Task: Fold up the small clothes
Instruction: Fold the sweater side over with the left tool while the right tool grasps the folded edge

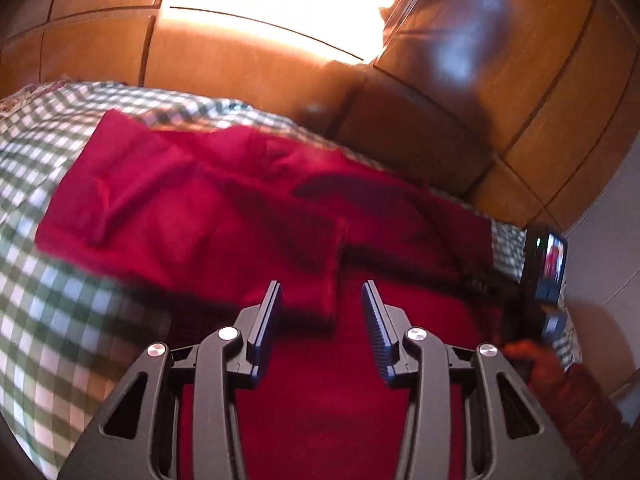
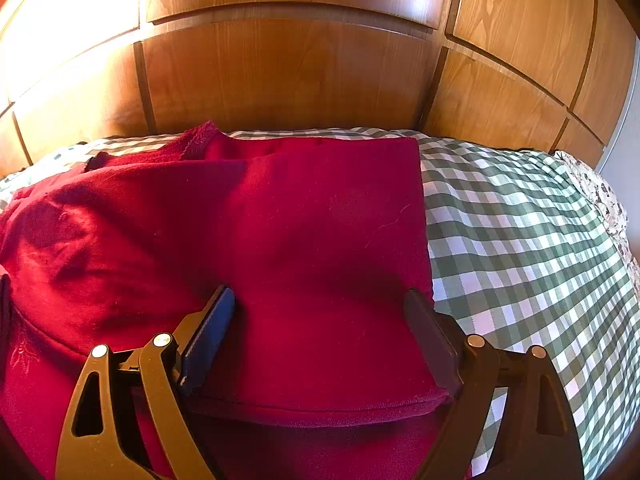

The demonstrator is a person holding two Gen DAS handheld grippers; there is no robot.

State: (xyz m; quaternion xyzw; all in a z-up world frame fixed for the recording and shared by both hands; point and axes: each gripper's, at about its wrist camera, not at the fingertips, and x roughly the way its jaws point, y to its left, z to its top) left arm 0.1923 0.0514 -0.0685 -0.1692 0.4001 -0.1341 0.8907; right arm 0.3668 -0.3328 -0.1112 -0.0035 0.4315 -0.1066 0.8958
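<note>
A dark red garment lies partly folded on a green and white checked bedcover. My left gripper is open just above the red cloth, with a folded edge of it between the fingers. In the right wrist view the same red garment has its right side folded over in a flat panel. My right gripper is wide open and its fingers straddle the near end of that folded panel. The right gripper's body and camera show at the right edge of the left wrist view.
A wooden panelled headboard rises right behind the bed. The checked bedcover stretches to the right of the garment. A patterned pillow or sheet edge lies at the far right. Strong light glares on the wood at the upper left.
</note>
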